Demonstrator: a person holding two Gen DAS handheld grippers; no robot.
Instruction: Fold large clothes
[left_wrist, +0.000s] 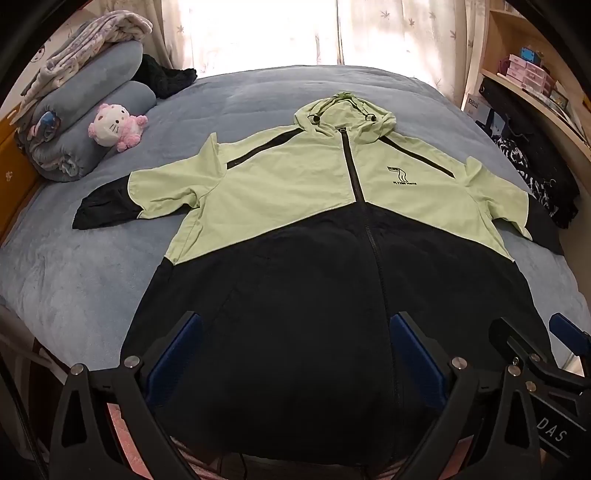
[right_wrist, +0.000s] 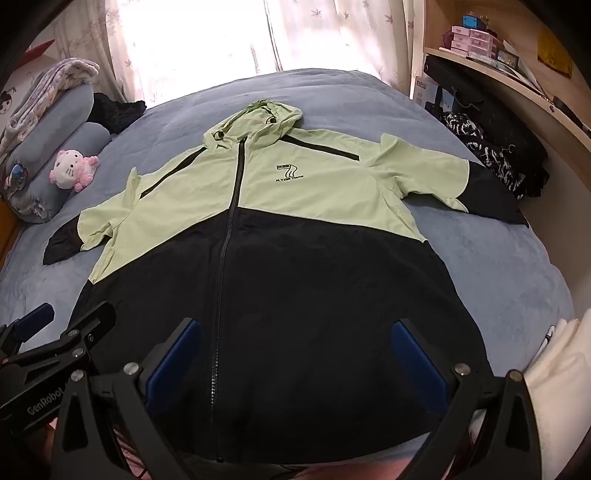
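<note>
While the jacket (left_wrist: 295, 229) lies flat on the bed (left_wrist: 92, 266), I hold both claws, left (left_wrist: 295, 354) and right (right_wrist: 295, 354), spread and empty, judging the nine o'clock sleeve (left_wrist: 110, 206) folds first.

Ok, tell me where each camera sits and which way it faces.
Left wrist: on the left gripper, angled down over the jacket's black hem toward the hood; both open fingers show, right gripper at the right edge.
Right wrist: on the right gripper, same heading, further right; open fingers, left gripper lower left.
Shared: jacket, bed, plush toy.
</note>
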